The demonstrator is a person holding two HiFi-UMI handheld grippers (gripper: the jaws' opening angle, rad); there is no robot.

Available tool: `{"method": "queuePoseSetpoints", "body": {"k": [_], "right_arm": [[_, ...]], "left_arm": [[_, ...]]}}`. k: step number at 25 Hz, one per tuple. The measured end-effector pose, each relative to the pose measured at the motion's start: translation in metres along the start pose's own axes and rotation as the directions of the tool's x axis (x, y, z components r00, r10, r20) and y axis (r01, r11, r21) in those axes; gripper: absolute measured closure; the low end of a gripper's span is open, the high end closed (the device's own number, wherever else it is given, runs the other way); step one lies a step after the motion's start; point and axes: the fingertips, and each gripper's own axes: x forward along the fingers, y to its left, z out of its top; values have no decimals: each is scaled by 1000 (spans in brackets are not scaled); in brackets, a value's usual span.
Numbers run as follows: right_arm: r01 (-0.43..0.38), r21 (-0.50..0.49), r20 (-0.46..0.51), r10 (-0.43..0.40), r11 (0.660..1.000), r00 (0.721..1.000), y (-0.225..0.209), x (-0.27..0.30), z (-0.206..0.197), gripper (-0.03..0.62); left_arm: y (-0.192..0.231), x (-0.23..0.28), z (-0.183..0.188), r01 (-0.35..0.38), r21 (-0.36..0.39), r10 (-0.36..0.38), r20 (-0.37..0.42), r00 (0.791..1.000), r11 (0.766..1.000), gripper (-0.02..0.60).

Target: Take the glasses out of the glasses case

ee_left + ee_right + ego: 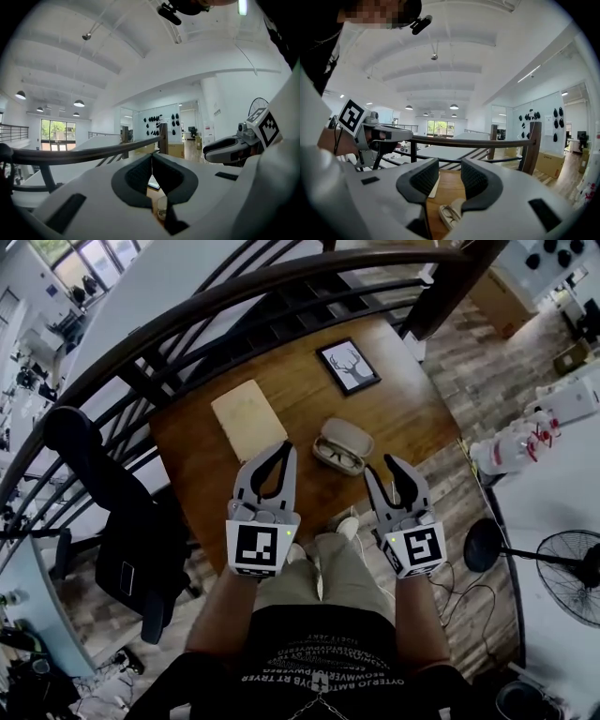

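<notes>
An open beige glasses case lies on the wooden table, and the glasses rest inside its lower half. Both grippers hover over the table's near edge, short of the case. My left gripper is to the case's left with its jaws closed tip to tip and nothing in them. To the case's right, my right gripper stands open and holds nothing. The right gripper view shows the case with the glasses just below its jaws. A sliver of the case shows under the left jaws.
A beige flat pad lies left of the case and a framed deer picture at the table's far side. A dark curved railing runs behind the table. A black chair stands left, a fan right.
</notes>
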Motion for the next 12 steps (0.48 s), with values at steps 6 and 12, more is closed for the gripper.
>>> {"method": "queuePoseSetpoints", "body": {"k": [6, 12], "right_arm": [[-22, 21, -32, 23, 1000, 999, -2, 7, -27, 457], [-34, 56, -44, 37, 998, 998, -5, 28, -48, 457]], "left_arm": [[-3, 0, -24, 1, -3, -1, -30, 1000, 1000, 552], [10, 9, -48, -19, 6, 19, -71, 997, 1000, 552]]}}
